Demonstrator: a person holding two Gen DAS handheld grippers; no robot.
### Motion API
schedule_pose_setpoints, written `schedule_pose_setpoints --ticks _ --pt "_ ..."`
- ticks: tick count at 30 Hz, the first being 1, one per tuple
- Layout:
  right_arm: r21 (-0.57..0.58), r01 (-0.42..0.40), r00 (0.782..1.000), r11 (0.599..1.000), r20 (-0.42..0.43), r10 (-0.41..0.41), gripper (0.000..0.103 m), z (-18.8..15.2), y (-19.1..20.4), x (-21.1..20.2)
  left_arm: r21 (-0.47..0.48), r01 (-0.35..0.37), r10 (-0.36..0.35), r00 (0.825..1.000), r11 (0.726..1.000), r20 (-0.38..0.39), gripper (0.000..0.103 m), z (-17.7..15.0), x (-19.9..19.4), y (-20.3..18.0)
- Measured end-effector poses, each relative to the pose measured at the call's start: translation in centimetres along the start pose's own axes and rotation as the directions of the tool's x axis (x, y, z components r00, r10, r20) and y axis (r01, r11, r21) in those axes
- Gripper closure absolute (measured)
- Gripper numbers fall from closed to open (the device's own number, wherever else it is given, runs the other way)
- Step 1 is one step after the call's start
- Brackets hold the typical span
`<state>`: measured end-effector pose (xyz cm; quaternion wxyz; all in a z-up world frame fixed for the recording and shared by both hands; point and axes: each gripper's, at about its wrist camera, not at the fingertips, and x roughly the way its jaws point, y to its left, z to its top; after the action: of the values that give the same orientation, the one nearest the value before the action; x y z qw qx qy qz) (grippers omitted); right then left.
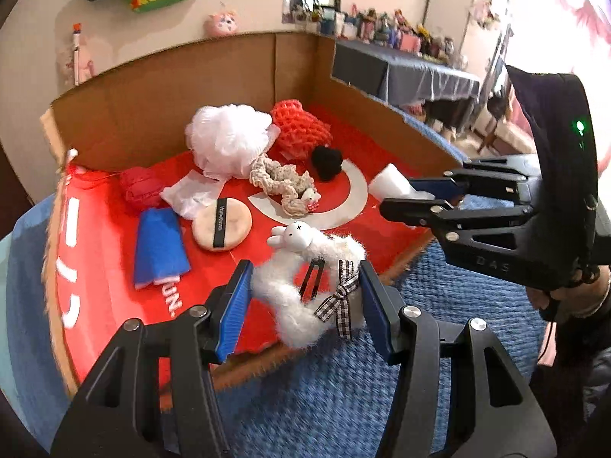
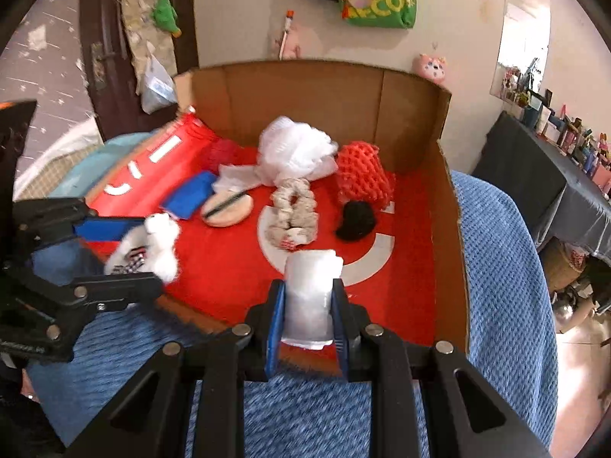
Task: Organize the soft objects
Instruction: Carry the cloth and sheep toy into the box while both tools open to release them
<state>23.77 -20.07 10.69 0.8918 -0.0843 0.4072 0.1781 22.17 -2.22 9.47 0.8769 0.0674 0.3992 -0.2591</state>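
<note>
Left claw (image 1: 305,301) pinched fluffy white bunny hair clip (image 1: 305,290) at near edge of cardboard box (image 1: 191,76); right claw (image 2: 307,320) clamped white foam roll (image 2: 309,290). Both prob. light, squashy; gripped mid-body.

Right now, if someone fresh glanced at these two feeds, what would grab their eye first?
Probably the fluffy white rabbit scrunchie with its checked bow, clamped in the left claw at the near edge of the red-lined cardboard box. Next, the white foam roll pinched upright in the right claw. Behind them, the big white bath pouf and red knitted piece sit at the box's back wall.
</note>
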Motion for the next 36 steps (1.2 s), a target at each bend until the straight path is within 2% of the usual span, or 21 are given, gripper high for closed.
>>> schedule_pose_setpoints --ticks 6,16,18,36 --pt "0.005 0.012 0.996 1.0 -0.089 -0.011 0.078 1.0 -0.8 3.3 0.03 0.019 -0.016 0.995 0.999 -0.096 0.051 1.3 3.6 0.8" --pt "-0.022 0.019 0.988 1.0 -0.156 -0.022 0.078 1.5 -1.0 5.2 0.032 0.027 -0.021 0.987 0.999 -0.161 0.051 1.8 7.0 1.7" --pt "-0.022 0.018 0.987 1.0 -0.161 -0.021 0.075 1.4 -1.1 5.3 0.031 0.02 -0.014 0.985 0.999 -0.173 0.051 1.7 7.5 1.7" --pt "-0.013 0.009 0.985 1.0 -0.175 -0.011 0.071 1.5 -1.2 6.0 0.065 -0.015 0.024 0.99 0.998 -0.137 0.05 1.9 8.1 1.2"
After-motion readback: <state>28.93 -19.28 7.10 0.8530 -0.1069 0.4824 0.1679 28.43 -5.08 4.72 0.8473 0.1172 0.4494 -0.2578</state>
